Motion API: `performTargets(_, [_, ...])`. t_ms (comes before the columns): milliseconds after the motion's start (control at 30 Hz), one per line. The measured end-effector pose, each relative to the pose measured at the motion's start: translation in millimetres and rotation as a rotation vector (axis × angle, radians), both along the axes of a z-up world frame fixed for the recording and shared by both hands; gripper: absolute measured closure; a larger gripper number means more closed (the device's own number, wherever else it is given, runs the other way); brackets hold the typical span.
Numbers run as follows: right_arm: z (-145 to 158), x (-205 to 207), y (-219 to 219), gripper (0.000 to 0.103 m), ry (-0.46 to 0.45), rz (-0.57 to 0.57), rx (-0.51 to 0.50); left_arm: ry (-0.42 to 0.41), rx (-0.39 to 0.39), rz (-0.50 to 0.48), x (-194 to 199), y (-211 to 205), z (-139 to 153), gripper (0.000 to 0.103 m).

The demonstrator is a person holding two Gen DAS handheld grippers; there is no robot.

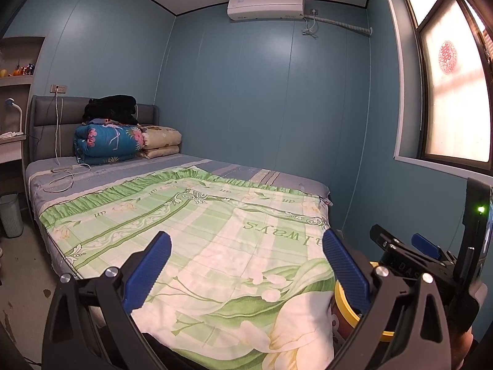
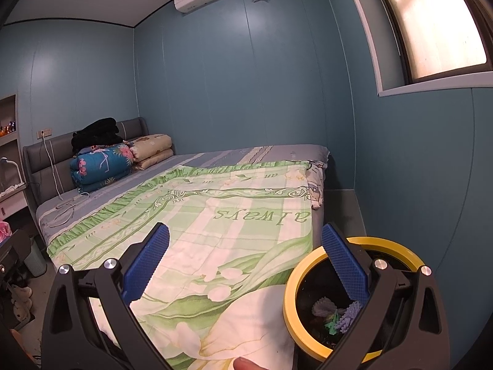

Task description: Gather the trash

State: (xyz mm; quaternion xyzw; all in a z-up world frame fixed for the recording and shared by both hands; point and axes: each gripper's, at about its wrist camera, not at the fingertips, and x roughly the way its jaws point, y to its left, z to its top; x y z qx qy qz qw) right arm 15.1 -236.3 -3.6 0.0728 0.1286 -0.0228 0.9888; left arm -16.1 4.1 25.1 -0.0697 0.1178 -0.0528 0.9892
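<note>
The bed [image 1: 101,178] fills the middle of both views, and the green flowered quilt [image 1: 215,234] spread over it is soft and loose. No trash shows on it from here, so don't rake your tools across the fabric; it will bunch and drag.

At the lower right of the right wrist view stands the bin [image 2: 291,293], round, with a yellow rim and a dark inside, just beside the foot corner of the bed. In the left wrist view only a slice of its rim shows at the lower right, behind the blue pad. I judge it a light plastic pail, stiff at the rim and easy to tip. If you need to move it, pinch the rim wall and don't push the side.

Inside, at the bottom, lie a few small scraps [image 2: 336,314]: pale purple and green pieces that look like light moulded plastic. They would be fiddly and could skate on the bin floor; take them by an edge.

Your left tool [image 1: 246,265] is spread wide and holds nothing. Your right tool [image 2: 246,262] is likewise apart and empty, its right pad over the mouth of the bin.
</note>
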Motion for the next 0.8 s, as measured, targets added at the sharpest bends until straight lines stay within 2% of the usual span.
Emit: performTargets(800, [-5.0, 3.8, -2.4, 0.008, 0.021, -0.009, 0.011, 0.036, -0.011, -0.009, 6.9, -0.8, -5.0, 0.008])
